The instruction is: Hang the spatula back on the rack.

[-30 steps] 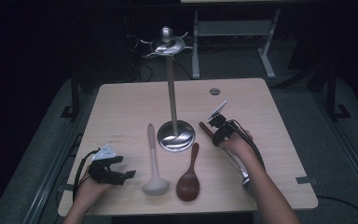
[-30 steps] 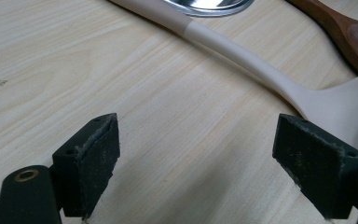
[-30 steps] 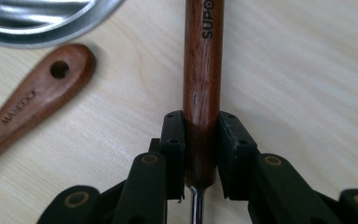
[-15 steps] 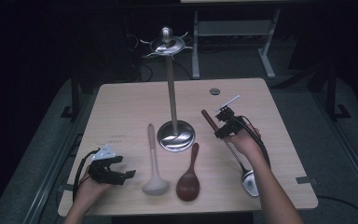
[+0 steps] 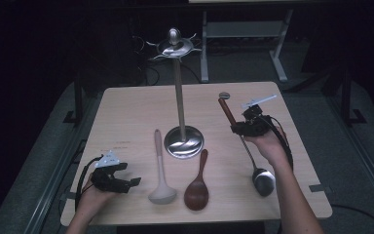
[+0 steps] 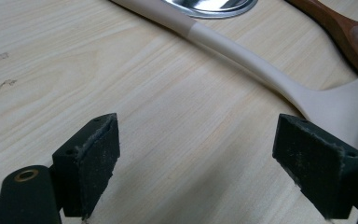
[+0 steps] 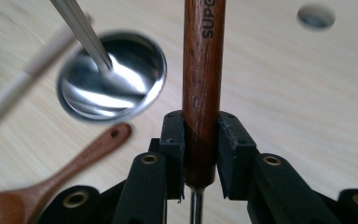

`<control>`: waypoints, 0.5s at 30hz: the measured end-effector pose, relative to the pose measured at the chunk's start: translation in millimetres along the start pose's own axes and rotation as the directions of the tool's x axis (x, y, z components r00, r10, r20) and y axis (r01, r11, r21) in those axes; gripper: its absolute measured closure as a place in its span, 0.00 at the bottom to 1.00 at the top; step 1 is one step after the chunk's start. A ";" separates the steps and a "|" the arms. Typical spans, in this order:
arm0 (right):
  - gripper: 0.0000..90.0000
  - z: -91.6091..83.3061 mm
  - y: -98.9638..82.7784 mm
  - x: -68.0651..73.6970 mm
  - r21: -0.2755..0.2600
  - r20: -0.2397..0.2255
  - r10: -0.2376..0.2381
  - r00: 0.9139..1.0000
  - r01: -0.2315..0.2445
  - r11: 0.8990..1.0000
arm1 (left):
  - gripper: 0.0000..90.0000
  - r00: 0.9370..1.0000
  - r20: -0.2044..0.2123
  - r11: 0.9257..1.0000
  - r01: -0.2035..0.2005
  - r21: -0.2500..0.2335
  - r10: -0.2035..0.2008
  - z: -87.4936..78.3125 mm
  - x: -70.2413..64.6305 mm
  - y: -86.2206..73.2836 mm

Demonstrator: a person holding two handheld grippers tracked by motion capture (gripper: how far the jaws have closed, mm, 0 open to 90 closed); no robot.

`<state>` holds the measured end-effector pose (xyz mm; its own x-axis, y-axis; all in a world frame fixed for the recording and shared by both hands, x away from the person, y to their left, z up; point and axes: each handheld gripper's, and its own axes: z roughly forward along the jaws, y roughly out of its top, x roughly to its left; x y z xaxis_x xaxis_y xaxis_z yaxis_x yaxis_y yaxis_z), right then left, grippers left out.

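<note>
Lifting the ladle toward the hanging stand

High view: our right tongs [image 5: 250,126] pinch the wood-handled steel ladle [image 5: 264,181], handle up toward the tall chrome hook stand [image 5: 177,87] leftward, bowl now raised off the pale wooden surface [image 5: 126,112]. Left gripper view: left tongs [image 6: 209,163] spread, empty. Right gripper view: handle clamped upright.

The left gripper [image 5: 111,176] sits low at the lower left of the high view, held in the left hand [image 5: 93,195] with the forearm coming in from the bottom edge; its black fingers [image 6: 89,163] stand wide apart with nothing between them. At centre right, the right gripper [image 5: 246,126] is raised in the right hand [image 5: 268,145], its fingers [image 7: 173,144] clamped on a ladle's wooden handle [image 7: 203,88].
</note>
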<state>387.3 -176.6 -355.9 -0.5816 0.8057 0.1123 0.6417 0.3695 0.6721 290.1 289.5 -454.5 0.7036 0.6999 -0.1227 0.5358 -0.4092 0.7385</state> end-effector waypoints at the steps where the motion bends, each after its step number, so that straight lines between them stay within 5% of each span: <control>1: 0.82 -4.1 0.1 -0.5 -0.025 -0.010 0.000 1.000 0.000 1.000 | 0.16 1.000 0.000 1.000 0.000 0.000 0.000 0.2 0.0 0.0; 7: 0.82 -19.2 -0.1 -1.8 -0.124 -0.073 -0.013 0.997 0.004 0.992 | 0.16 1.000 0.001 1.000 -0.003 0.001 0.003 0.1 -0.6 0.2; 15: 0.82 -37.3 3.0 4.5 -0.211 -0.091 -0.051 0.995 0.031 0.977 | 0.16 1.000 -0.001 1.000 -0.008 -0.001 0.008 0.1 0.0 0.3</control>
<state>367.9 -189.2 -326.1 -0.6568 0.7403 0.1436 0.5031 0.2883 0.8147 290.3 289.3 -454.3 0.7075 0.6972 -0.1161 0.5298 -0.4144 0.7400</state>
